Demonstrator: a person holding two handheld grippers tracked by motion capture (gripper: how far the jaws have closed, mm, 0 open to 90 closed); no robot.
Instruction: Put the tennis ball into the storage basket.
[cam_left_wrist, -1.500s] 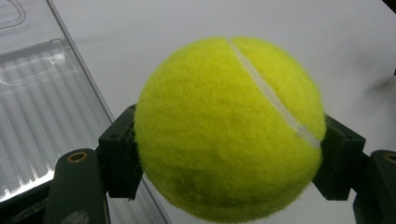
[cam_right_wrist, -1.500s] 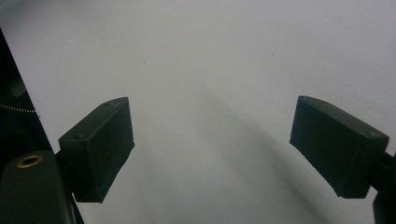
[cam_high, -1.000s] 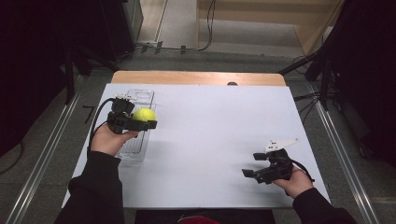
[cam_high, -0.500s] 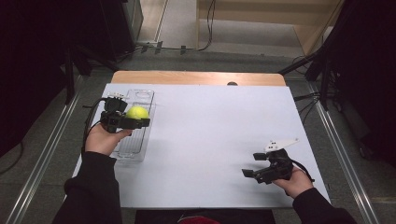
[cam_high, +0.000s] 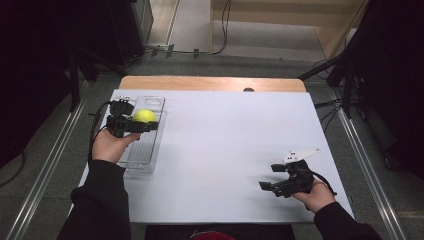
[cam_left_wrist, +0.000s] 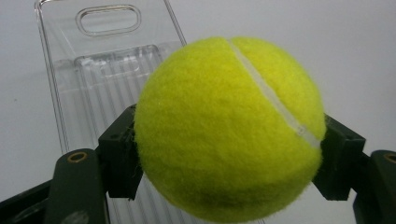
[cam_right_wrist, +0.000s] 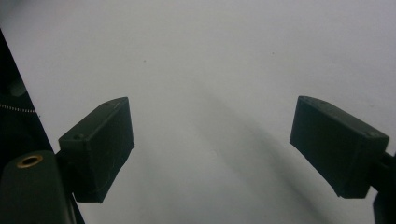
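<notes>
A yellow-green tennis ball (cam_high: 144, 116) (cam_left_wrist: 229, 128) is held between the jaws of my left gripper (cam_high: 144, 120) (cam_left_wrist: 229, 161), which is shut on it. Ball and gripper hang over the far half of a clear plastic tray (cam_high: 142, 155) (cam_left_wrist: 84, 70) at the table's left edge. The tray is long and ribbed, with a handle slot (cam_left_wrist: 108, 19) at its far end. My right gripper (cam_high: 274, 176) (cam_right_wrist: 212, 149) rests low over the white table near the front right, jaws wide apart with nothing between them.
The white table (cam_high: 230, 145) has a wooden strip (cam_high: 212, 83) along its far edge. Metal rails (cam_high: 47, 160) run along the floor on both sides. Cables (cam_high: 220, 30) lie on the floor beyond the table.
My left gripper has carried the ball left and away from me, from beside the tray to over its far half. The right gripper has stayed still.
</notes>
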